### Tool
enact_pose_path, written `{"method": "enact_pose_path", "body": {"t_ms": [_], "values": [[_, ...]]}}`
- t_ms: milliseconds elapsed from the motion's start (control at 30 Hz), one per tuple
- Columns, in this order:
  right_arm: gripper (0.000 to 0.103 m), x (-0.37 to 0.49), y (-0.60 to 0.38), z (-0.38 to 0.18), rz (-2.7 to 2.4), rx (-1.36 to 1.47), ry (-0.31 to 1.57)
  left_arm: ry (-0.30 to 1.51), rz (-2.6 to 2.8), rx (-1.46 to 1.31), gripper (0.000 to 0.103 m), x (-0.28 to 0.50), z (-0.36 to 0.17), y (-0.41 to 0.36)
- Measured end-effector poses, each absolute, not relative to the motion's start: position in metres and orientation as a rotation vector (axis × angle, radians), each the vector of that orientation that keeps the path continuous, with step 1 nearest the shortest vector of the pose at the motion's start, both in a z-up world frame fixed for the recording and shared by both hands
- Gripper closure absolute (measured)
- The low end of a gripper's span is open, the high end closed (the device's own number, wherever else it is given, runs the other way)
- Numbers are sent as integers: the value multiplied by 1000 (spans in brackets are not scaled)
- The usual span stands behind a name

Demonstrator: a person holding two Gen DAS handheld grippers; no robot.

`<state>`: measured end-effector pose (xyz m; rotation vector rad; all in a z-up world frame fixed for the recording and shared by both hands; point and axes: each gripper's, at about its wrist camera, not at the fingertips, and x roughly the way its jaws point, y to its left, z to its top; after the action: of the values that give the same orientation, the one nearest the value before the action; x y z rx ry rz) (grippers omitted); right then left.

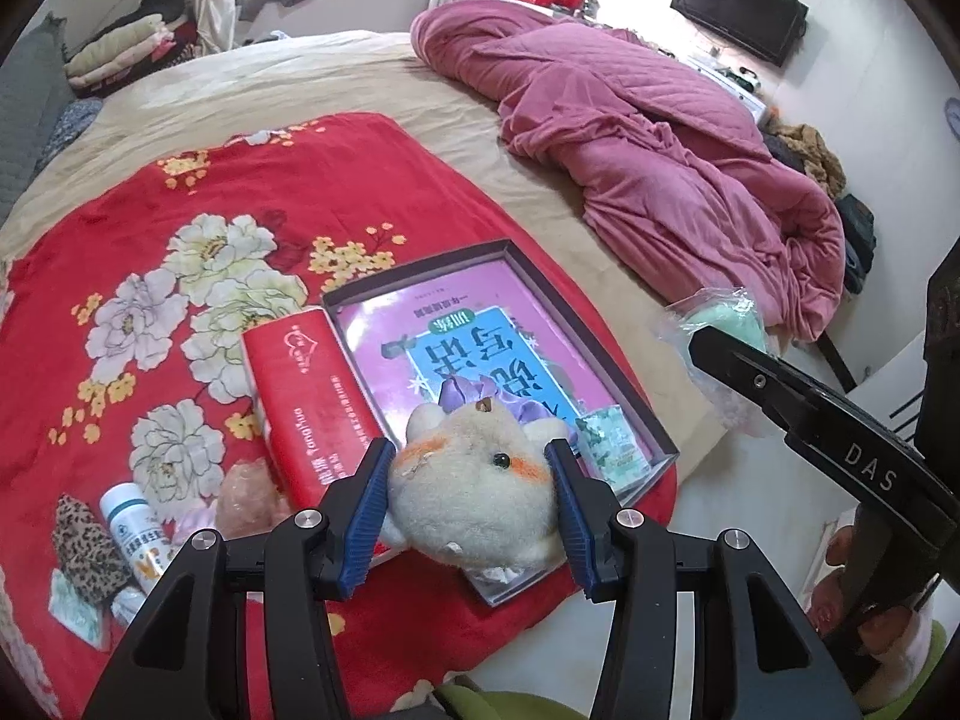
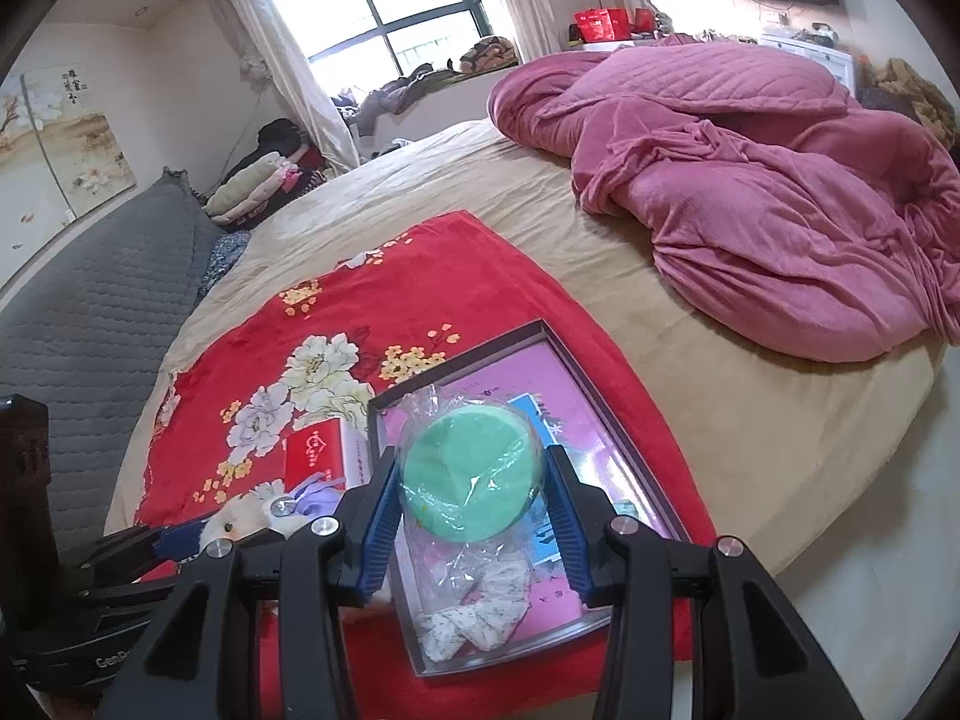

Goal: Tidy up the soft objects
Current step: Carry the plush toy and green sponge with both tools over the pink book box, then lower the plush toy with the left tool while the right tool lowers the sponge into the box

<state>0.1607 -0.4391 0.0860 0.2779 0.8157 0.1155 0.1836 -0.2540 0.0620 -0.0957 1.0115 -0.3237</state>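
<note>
Left hand-held gripper has its blue pads pressed onto both sides of a cream plush toy w/ orange cheeks, jaws roughly half open around it, toy held up over the near corner of the shallow box. Right hand-held gripper is clamped the same way on a green round sponge in clear plastic wrap, jaws about half open, sponge pinched between the blue pads and hanging above the box interior. Box sits on the red floral blanket on the bed, pink-and-blue booklet lying flat inside it. Below the sponge, in the right wrist view, a white speckled fabric piece lies inside the box at its near end. Red tissue pack lies touching the box's left wall. Further left on the blanket: white bottle, leopard-print item just beside it, and a pinkish wrapped item near the tissue pack. Pink quilt is bunched up at the far side of the bed, well apart from the box.
</note>
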Motion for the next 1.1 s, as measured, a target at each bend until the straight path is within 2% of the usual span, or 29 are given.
{"method": "enact_pose_path", "body": {"t_ms": [1100], "values": [[57,190,-451,34,134,273,886,1141,-371,52,50,227,-35,-311]]}}
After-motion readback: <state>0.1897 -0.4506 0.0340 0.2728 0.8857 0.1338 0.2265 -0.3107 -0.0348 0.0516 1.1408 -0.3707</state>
